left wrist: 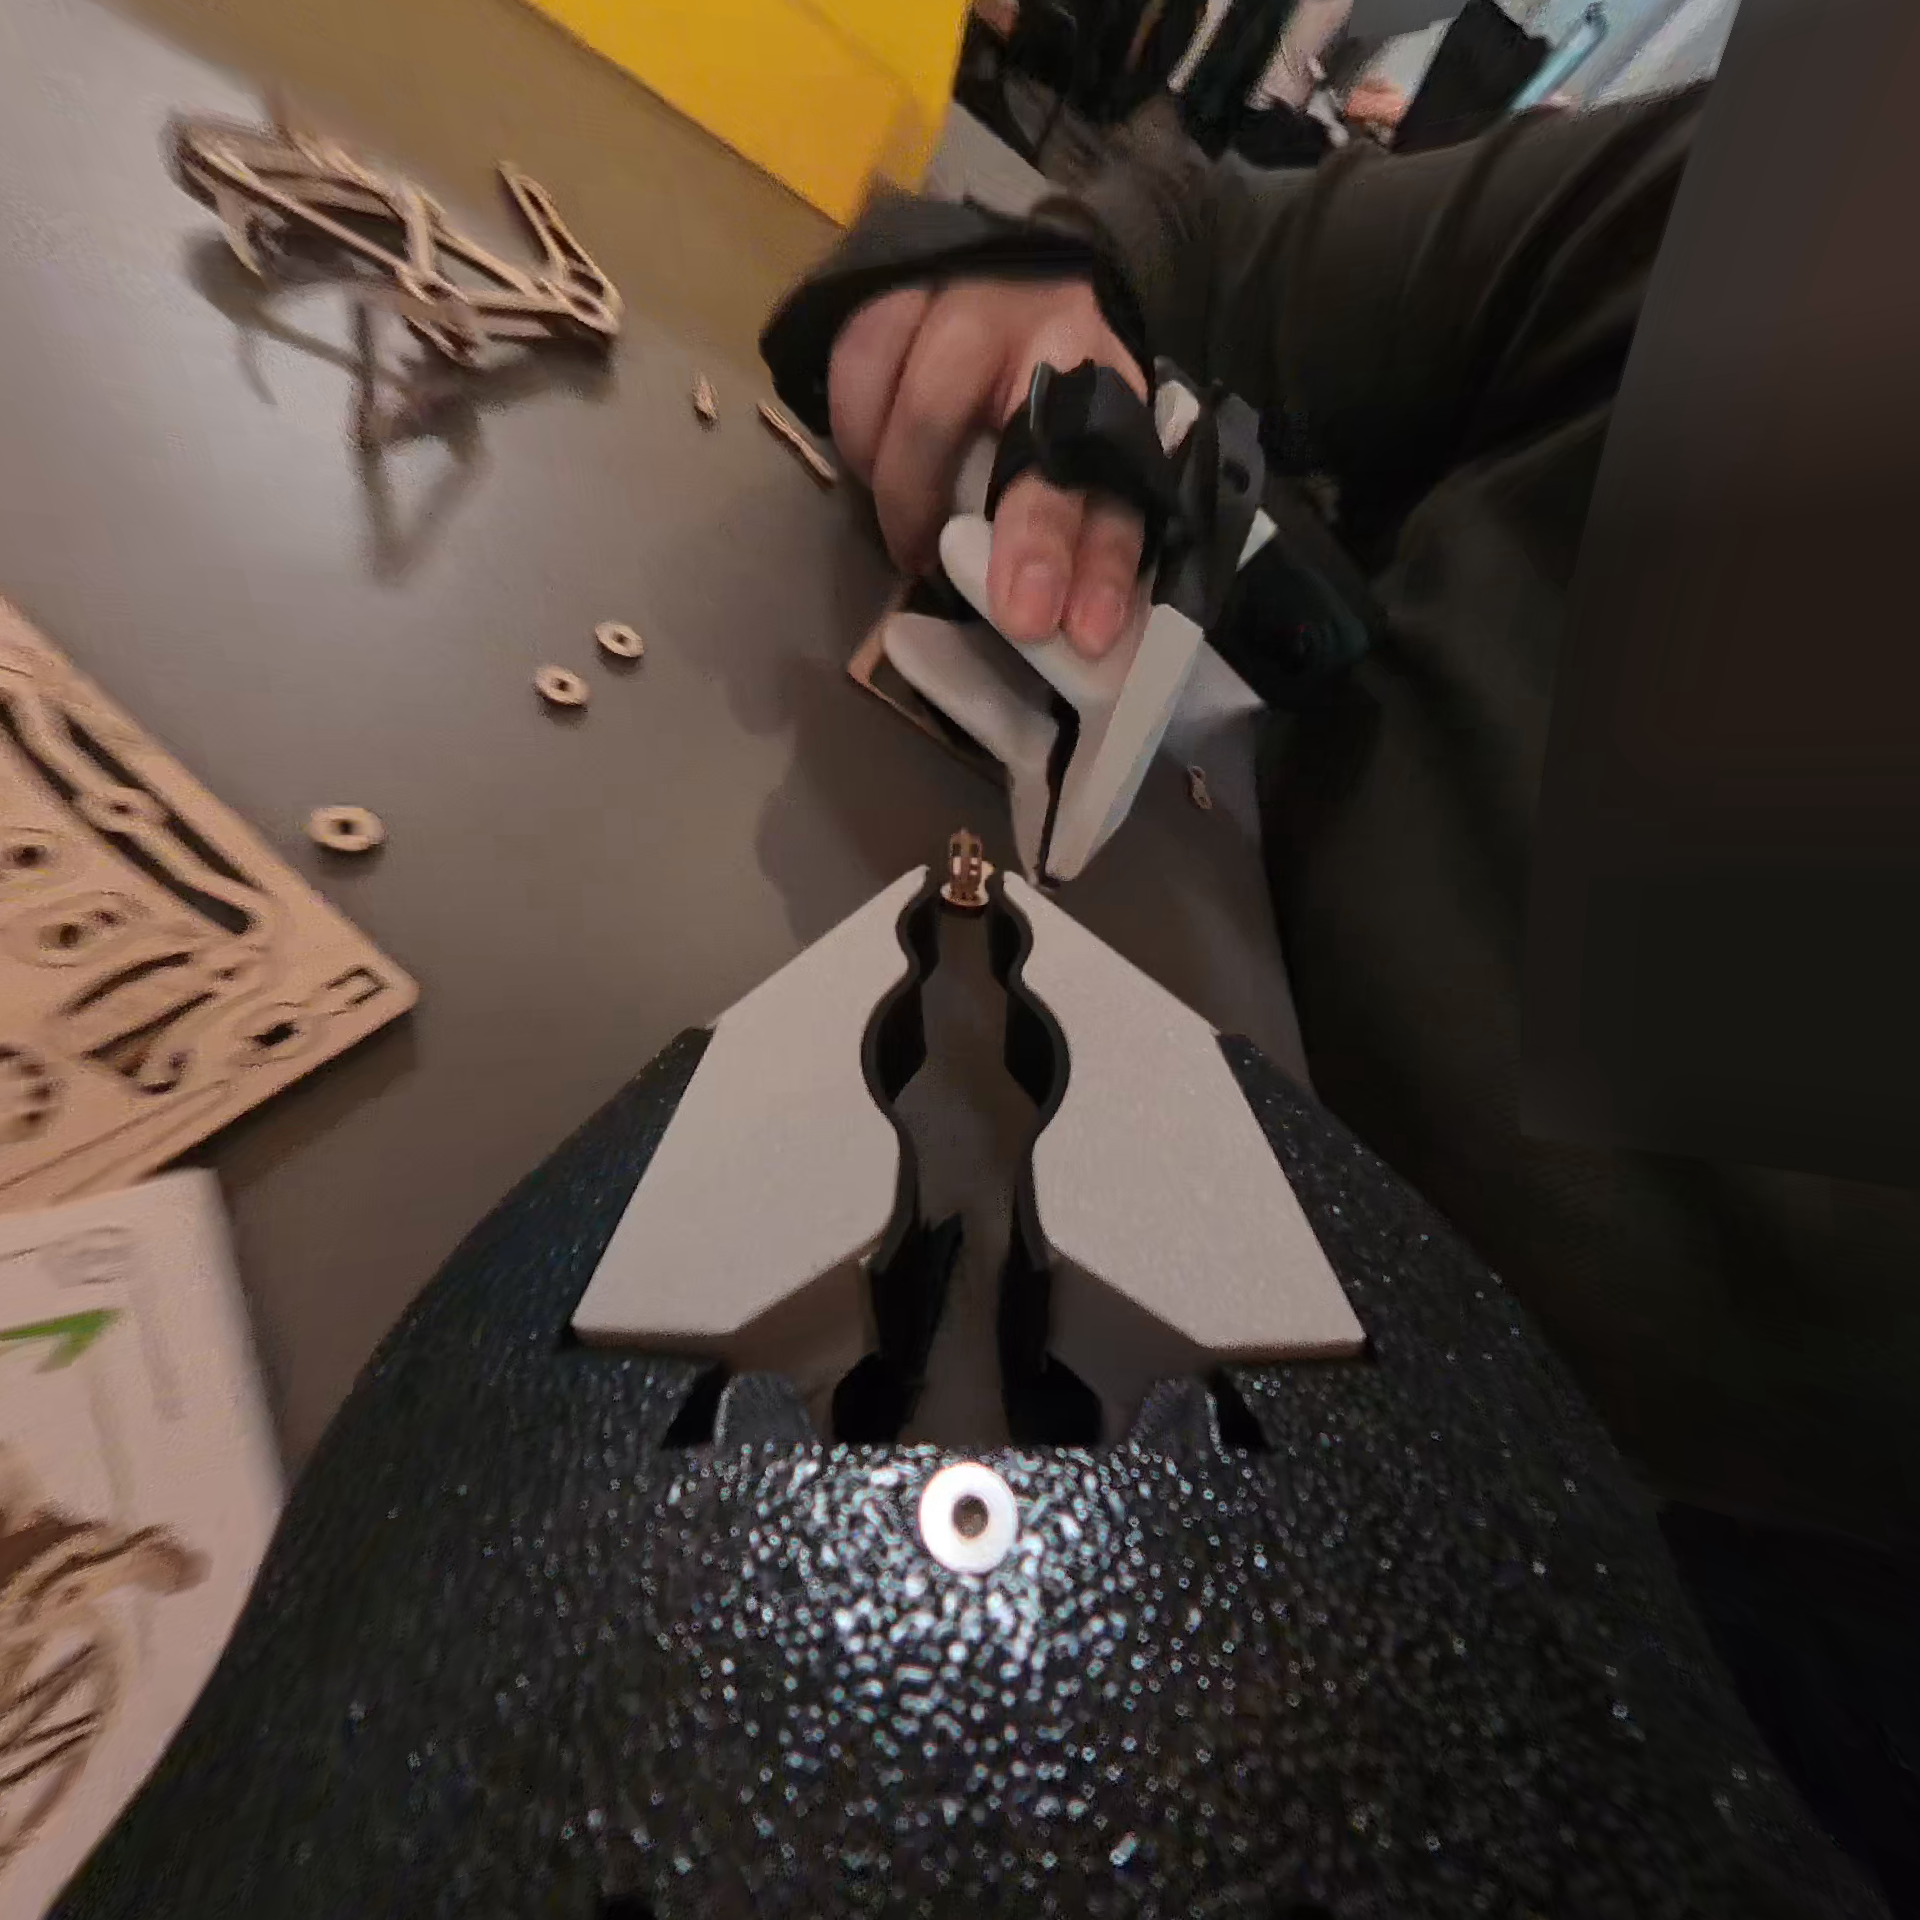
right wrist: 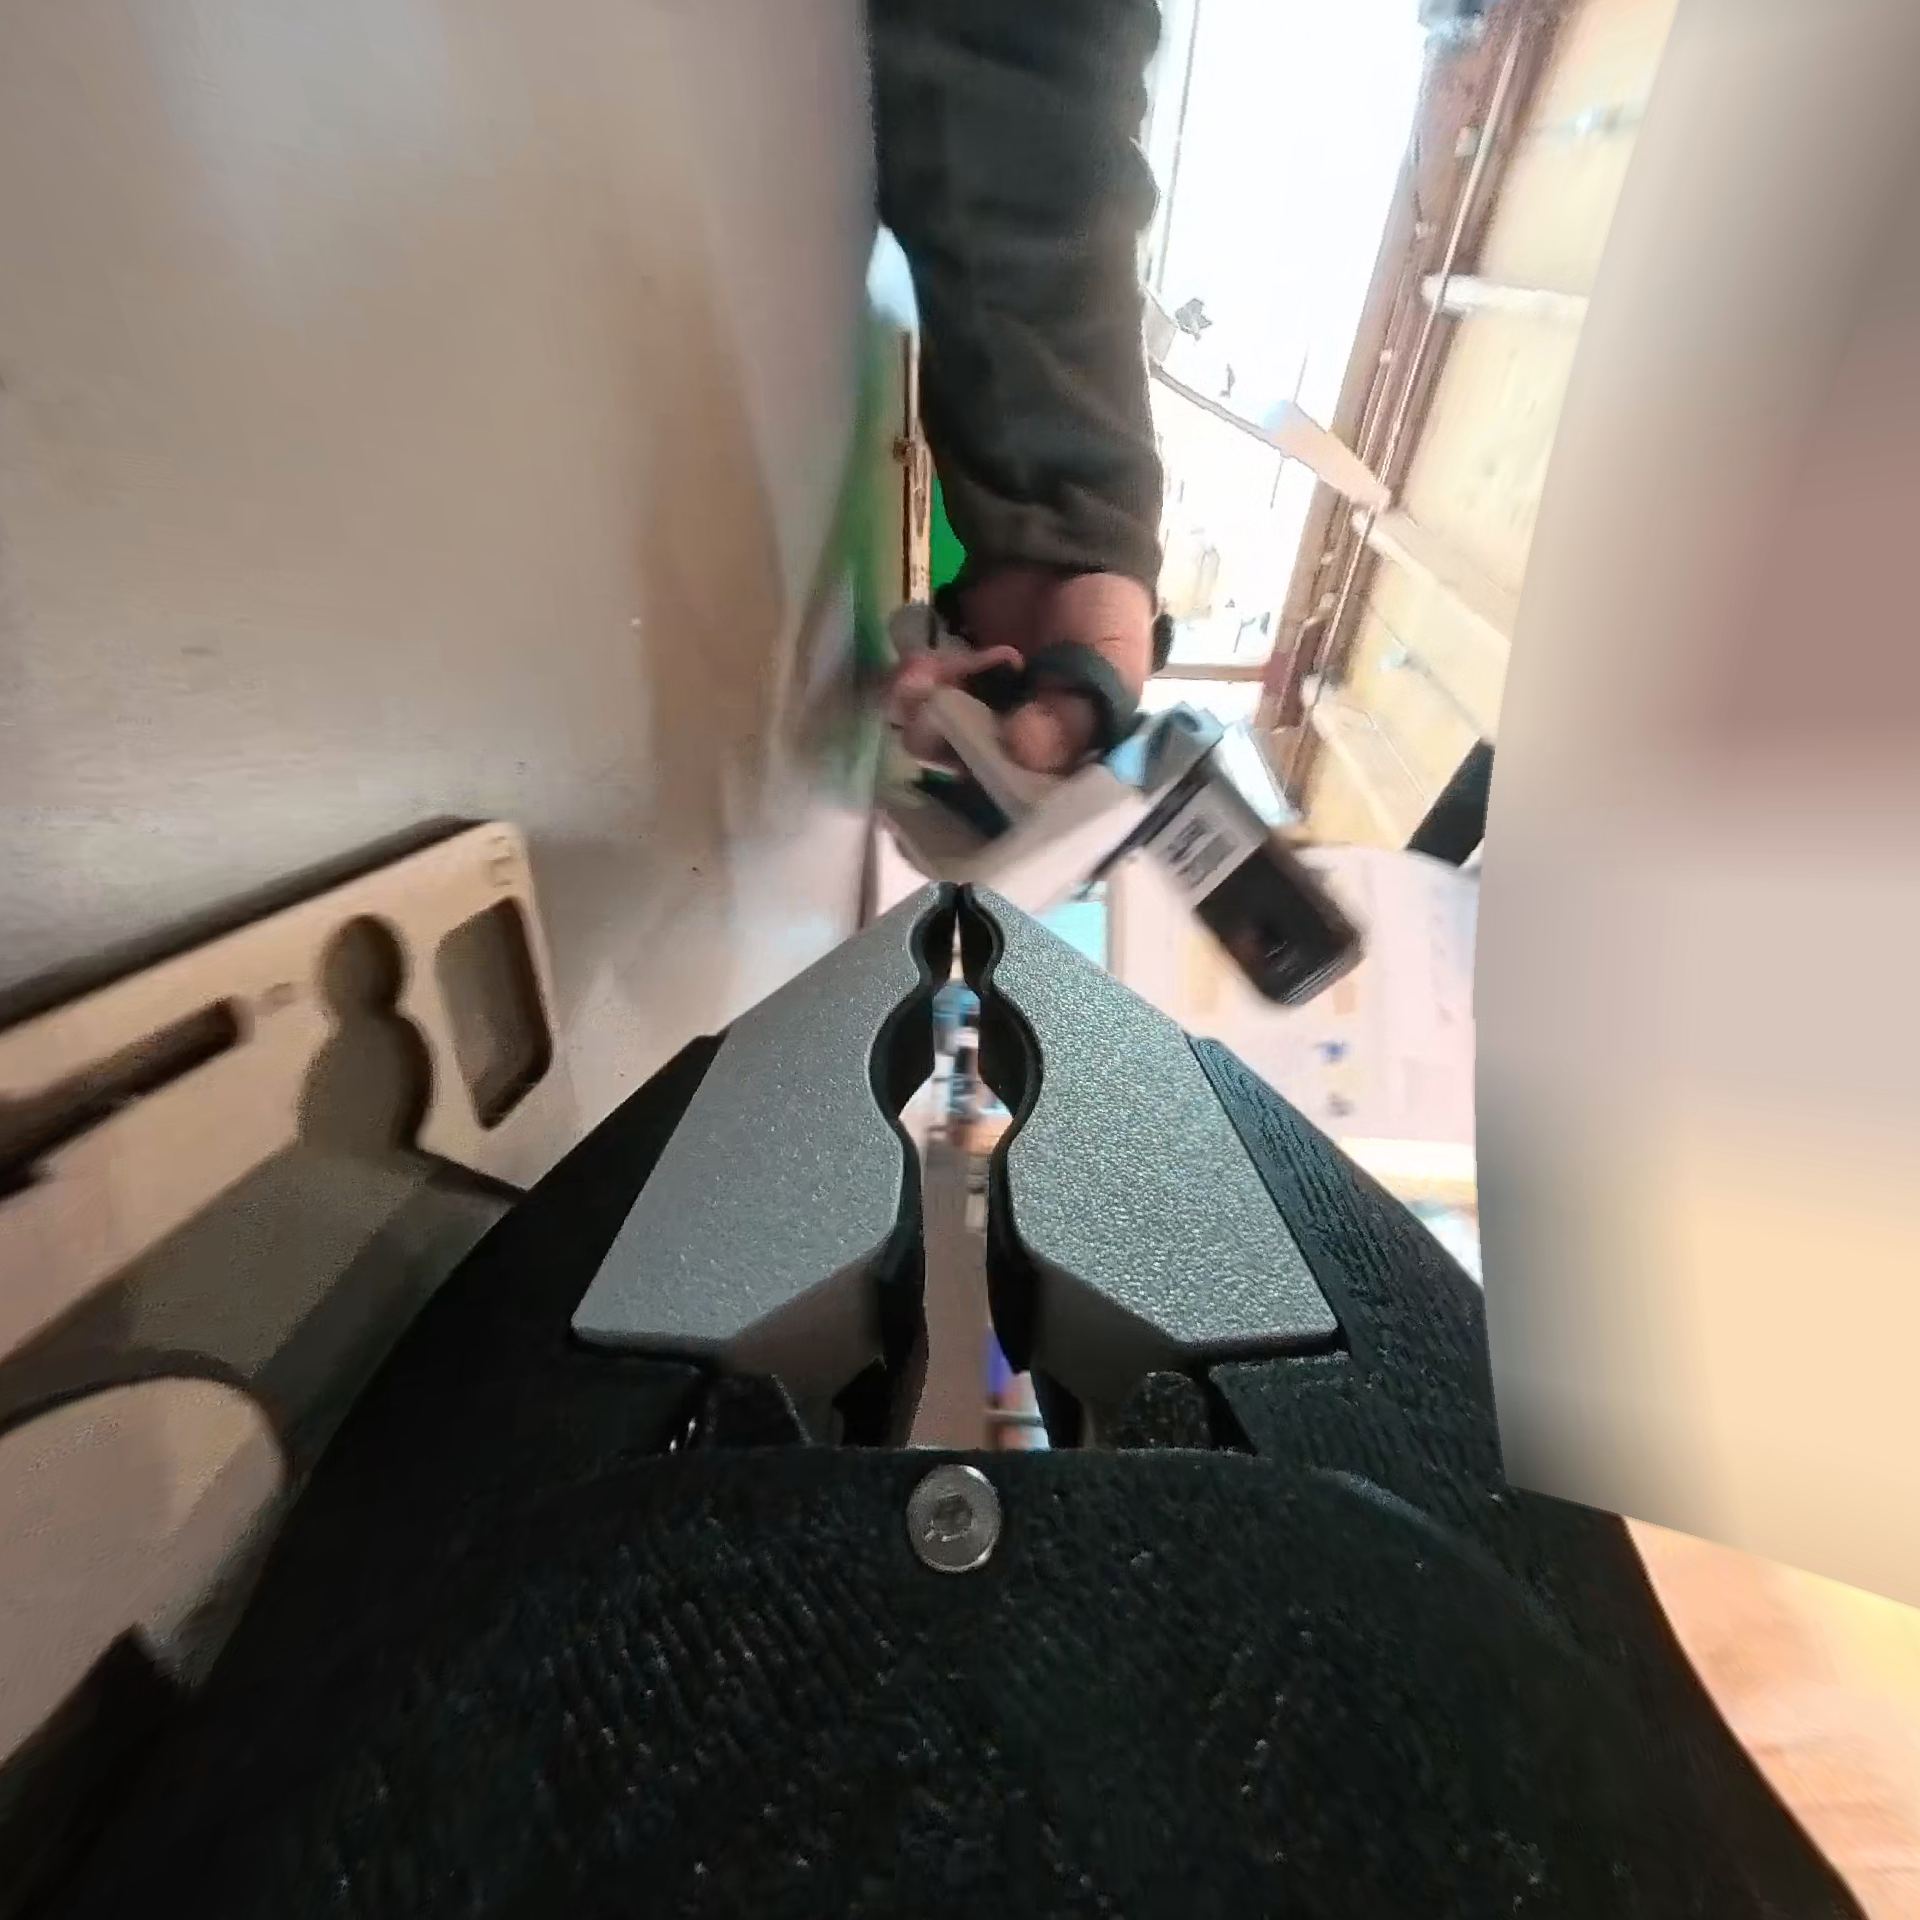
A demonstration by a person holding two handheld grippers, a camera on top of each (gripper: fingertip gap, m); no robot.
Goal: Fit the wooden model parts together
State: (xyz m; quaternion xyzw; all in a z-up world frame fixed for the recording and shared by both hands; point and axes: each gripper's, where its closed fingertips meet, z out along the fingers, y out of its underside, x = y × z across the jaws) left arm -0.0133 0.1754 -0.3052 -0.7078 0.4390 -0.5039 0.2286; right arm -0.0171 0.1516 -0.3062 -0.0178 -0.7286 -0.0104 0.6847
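Left gripper point(left wrist: 964, 883) is pinching a tiny wooden part point(left wrist: 963, 871) at the very tips of its jaws; only the top of the part is showing above the tips, and its shape is too small to make out. It is hanging above the dark surface point(left wrist: 582, 540).

Right gripper point(left wrist: 1055, 868) is appearing in the left wrist view just beside the left tips, gripped by a hand point(left wrist: 977, 447) in a dark sleeve. In its own view the right gripper point(right wrist: 958, 896) is showing its jaws clenched tip to tip, with nothing visible between them.

A wooden sheet with cut-outs point(right wrist: 312, 1049) is lying along the left edge of the right wrist view, cut off by the frame and partly hidden behind the gripper body. The far background there is blurring heavily.

On the surface, well apart from the grippers:
- partly built wooden frame point(left wrist: 405, 249), motion-blurred, detail unclear
- three small wooden rings point(left wrist: 561, 686)
- a punched-out wooden panel point(left wrist: 156, 935), cut off at the left edge
- a printed booklet point(left wrist: 114, 1455), also cut off
- a wooden piece point(left wrist: 894, 686) mostly hidden under the right gripper

A yellow box point(left wrist: 790, 83) is sitting at the far edge
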